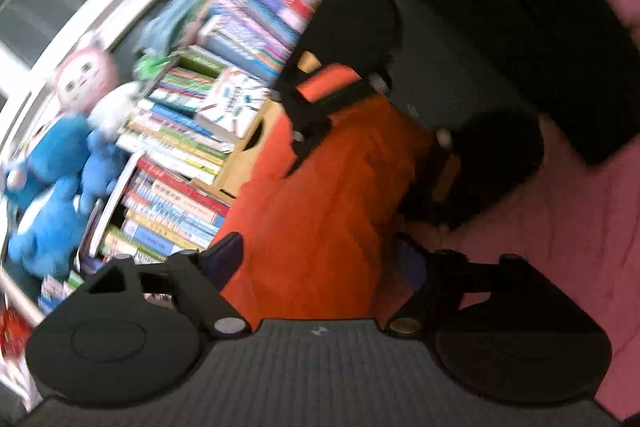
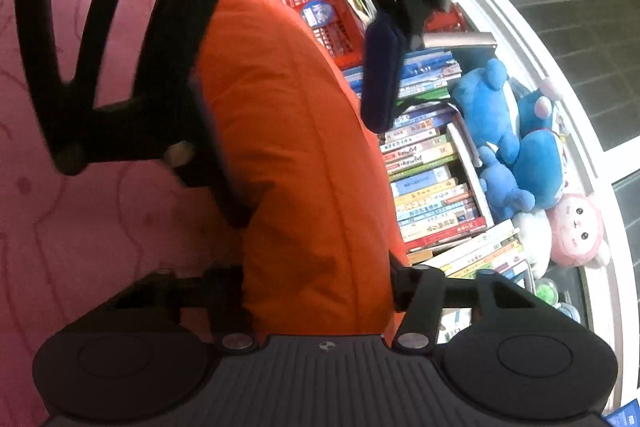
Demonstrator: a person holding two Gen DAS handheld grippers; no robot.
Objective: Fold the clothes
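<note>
Pink patterned bedding [image 2: 80, 219] underlies the scene. Orange garment [image 1: 332, 187] stretches between both tools, over the bedding's edge. Left hand-held gripper [image 1: 320, 263] points along the cloth, jaws spread, fabric running between them; whether it grips cannot be told. Right hand-held gripper [image 2: 316, 291] faces it, clamped on the orange garment. Beside: stacked books [image 2: 432, 195], blue plush toys [image 2: 516, 147], red crate [image 2: 320, 11].
</note>
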